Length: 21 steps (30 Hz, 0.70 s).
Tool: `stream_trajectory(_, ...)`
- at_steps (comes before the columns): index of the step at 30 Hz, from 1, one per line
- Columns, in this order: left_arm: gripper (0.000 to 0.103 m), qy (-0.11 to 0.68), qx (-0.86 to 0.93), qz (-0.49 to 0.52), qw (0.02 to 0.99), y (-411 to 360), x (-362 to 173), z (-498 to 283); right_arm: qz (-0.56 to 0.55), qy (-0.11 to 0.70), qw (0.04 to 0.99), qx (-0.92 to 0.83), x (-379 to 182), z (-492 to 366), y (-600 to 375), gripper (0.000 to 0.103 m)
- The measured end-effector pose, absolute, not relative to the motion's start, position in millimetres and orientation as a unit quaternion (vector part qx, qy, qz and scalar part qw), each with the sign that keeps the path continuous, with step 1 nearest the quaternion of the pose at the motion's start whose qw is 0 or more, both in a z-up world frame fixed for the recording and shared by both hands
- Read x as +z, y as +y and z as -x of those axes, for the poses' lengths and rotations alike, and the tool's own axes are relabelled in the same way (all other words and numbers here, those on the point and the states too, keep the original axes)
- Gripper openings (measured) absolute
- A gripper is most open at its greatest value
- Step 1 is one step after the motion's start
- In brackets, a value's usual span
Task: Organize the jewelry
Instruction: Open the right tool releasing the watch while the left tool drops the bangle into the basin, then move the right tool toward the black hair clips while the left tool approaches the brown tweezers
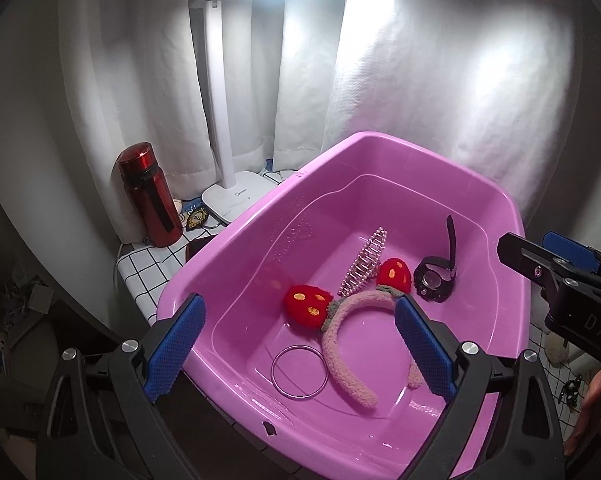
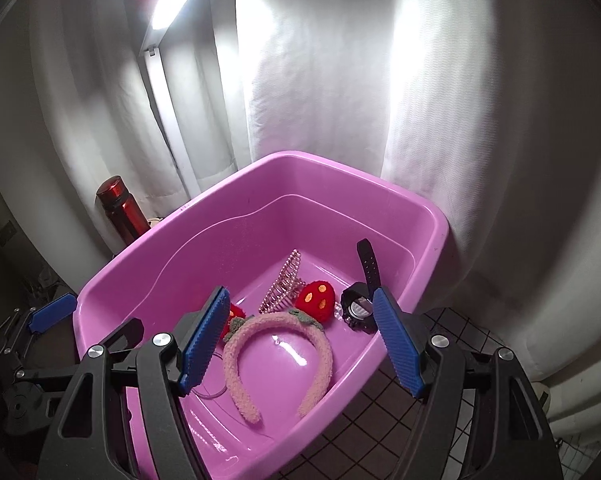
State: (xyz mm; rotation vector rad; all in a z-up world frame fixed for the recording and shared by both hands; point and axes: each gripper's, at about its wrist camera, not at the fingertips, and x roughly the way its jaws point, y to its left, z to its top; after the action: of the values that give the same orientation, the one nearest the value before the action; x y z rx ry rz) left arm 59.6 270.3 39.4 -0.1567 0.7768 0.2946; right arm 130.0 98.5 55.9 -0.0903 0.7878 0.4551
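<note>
1. Lying together on the floor of the pink tub (image 1: 236,256) are the jewelry pieces: a fuzzy pink headband (image 1: 340,344) with red strawberry ears, a beaded hair comb (image 1: 364,264) behind it, a black watch (image 1: 434,280) to the right with its strap standing up, and a thin metal bangle (image 1: 299,372) touching the headband's left side.
2. Bare tub floor shows in front of the headband and along the left wall; the comb and watch sit nearer the far wall, apart from it.
3. The tub's rim rises all round the pieces, and its near edge runs under both grippers.
4. The left gripper (image 1: 296,352) hovers over the near rim, fingers spread wide and holding nothing.
5. The right gripper (image 2: 300,344) hovers likewise, blue pads (image 2: 396,344) wide apart, empty, framing the headband.
6. Beyond the tub stand a red bottle (image 1: 150,196) and a white lamp base (image 1: 236,196) on a checked cloth (image 1: 148,264), with white curtains (image 1: 420,80) behind.
</note>
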Motion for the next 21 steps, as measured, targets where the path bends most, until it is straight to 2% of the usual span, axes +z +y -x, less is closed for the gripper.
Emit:
stream_trajectory(12,0.094,0.367,0.102,0.059,0.923,221.6,53.4,-47.1,0.011,0.373,0.908,0.189,56.8,-76.9,36.4,0.071)
stream_trajectory(21,0.094,0.362,0.04,0.032,0.931,153.9,59.8,-43.0,-0.036,0.364,0.921,0.135,51.1,-43.7,-39.5,0.071)
